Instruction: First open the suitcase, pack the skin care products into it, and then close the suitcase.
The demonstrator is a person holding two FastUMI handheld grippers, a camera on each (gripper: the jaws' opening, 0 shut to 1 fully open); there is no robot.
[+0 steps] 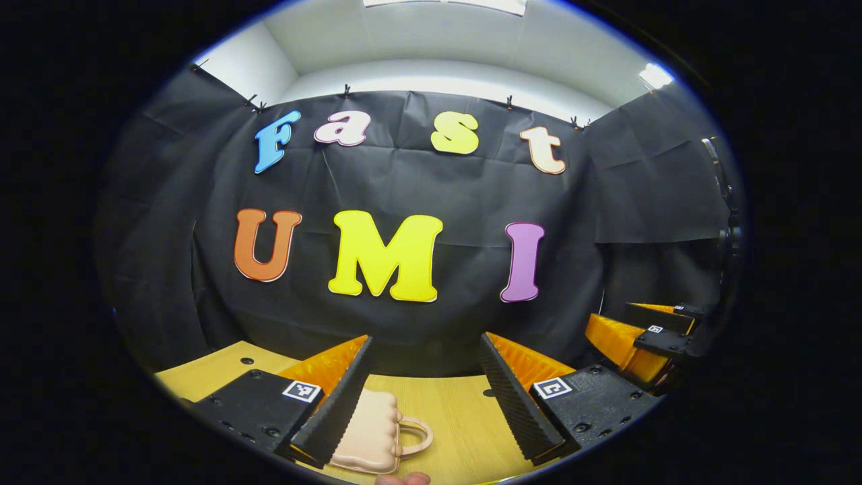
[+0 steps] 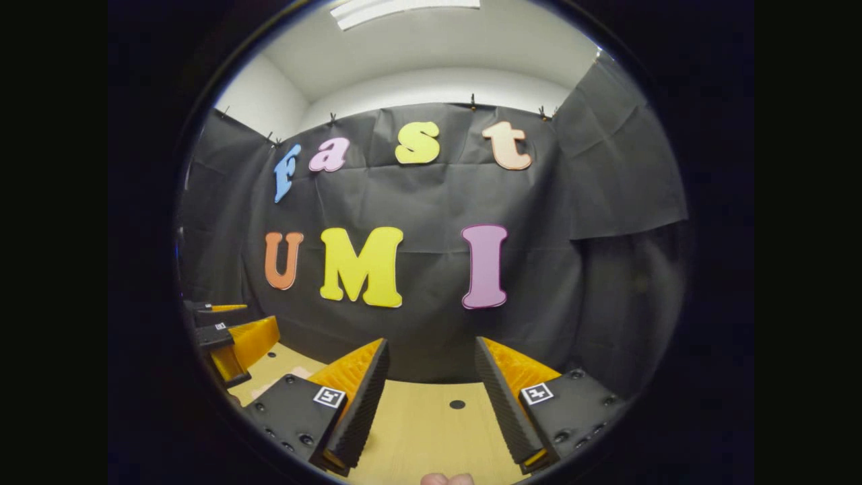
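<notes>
Booth wall (image 1: pixel 417 195) of black cloth behind, wooden table (image 1: pixel 458 411) below with a few small dark holes in its top.

Left gripper (image 1: pixel 425 394) is held level over the table, fingers spread wide, nothing between them. Right gripper (image 2: pixel 431 397) is the same: released, empty, held over bare wood. Each also shows at the edge of the other's view, so they sit side by side, near each other.

Suitcase (image 1: pixel 369 431): small, pale pink, ribbed shell, lying flat on the table with the lid down, so judged not yet opened. It lies just below and ahead of the left gripper, partly under its left finger (image 1: pixel 333 411). Looped handle (image 1: pixel 416 436) points toward the right finger side; the long axis runs roughly fore-aft along the gripper's own line, though the near end is cut off. Left gripper judged clearly nearer; the opening move likely falls to it, dropping down and forward.

Skin care products: can't place them from here.

A fingertip (image 1: pixel 404 479) pokes in at the bottom edge.

Writing: square black-and-white marker tags (image 1: pixel 301 391) on the gripper bodies, no readable brand or label on the suitcase.
</notes>
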